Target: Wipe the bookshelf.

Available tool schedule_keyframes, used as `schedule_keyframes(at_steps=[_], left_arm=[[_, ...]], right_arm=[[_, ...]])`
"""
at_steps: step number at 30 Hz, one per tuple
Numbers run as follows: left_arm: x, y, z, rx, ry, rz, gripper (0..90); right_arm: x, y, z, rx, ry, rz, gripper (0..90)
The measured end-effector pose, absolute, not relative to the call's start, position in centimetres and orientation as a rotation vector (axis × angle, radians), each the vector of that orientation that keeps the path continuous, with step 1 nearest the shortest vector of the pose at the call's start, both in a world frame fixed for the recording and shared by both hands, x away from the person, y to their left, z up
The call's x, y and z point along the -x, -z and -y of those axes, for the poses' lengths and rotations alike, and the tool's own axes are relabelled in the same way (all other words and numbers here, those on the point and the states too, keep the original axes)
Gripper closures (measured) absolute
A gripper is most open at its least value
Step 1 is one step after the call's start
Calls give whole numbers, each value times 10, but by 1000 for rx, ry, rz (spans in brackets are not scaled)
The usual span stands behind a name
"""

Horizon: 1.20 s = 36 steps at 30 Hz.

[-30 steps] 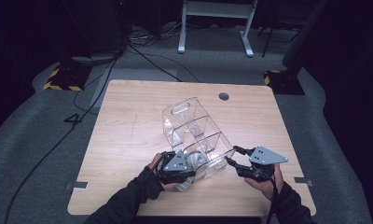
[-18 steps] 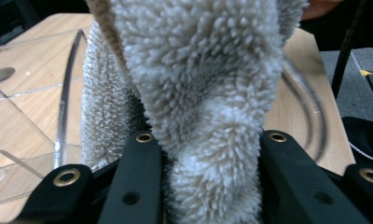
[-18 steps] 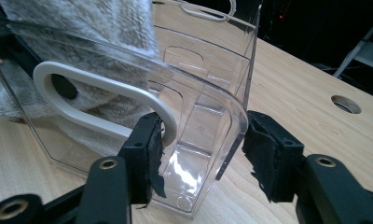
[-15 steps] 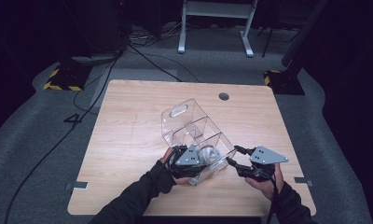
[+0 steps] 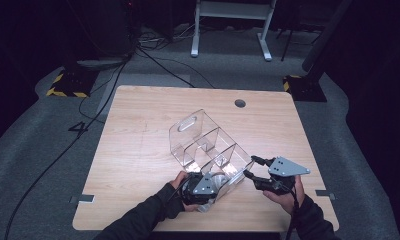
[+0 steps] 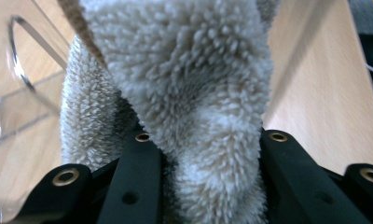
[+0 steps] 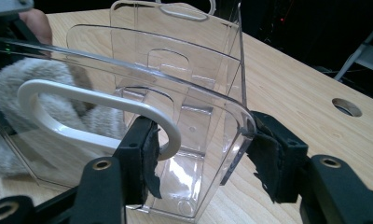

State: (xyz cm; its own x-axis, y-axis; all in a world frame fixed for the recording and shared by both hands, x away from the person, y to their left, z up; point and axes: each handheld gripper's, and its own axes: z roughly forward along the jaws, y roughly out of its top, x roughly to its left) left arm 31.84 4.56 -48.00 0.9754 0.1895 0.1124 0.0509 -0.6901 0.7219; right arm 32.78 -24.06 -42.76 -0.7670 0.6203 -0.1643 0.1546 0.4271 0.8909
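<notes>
My left tongs clamp a fluffy towel at the clear organizer's six o'clock end; my right tongs, just opening, straddle its corner at four o'clock on the surface.

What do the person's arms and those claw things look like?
Both arms wear dark long sleeves. Each hand holds a black claw with a grey three-cornered plate on top: the left claw and the right claw. Up close, the black jaws have round brass-ringed holes. The right claw's pads look like black foam with worn, ragged edges. A thin dark cable trails back along the right sleeve.
</notes>
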Motion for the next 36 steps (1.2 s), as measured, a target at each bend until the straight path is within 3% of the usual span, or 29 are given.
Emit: schedule_keyframes(at_steps=[8, 20, 28, 36], left_arm=[[-299, 478, -77, -2323, -198, -180, 703], [-320, 432, -57, -2077, -245, -162, 700], [-332, 460, -41, -2077, -145, -234, 710], [-330, 476, -28, -2142, -196, -236, 717]], right_arm=[[-327, 427, 237, -615, -1304, -2225, 437], [-327, 427, 236, -612, -1305, -2226, 433], [-326, 427, 235, -612, -1298, -2223, 426], [-328, 428, 234, -624, -1275, -2222, 415]])
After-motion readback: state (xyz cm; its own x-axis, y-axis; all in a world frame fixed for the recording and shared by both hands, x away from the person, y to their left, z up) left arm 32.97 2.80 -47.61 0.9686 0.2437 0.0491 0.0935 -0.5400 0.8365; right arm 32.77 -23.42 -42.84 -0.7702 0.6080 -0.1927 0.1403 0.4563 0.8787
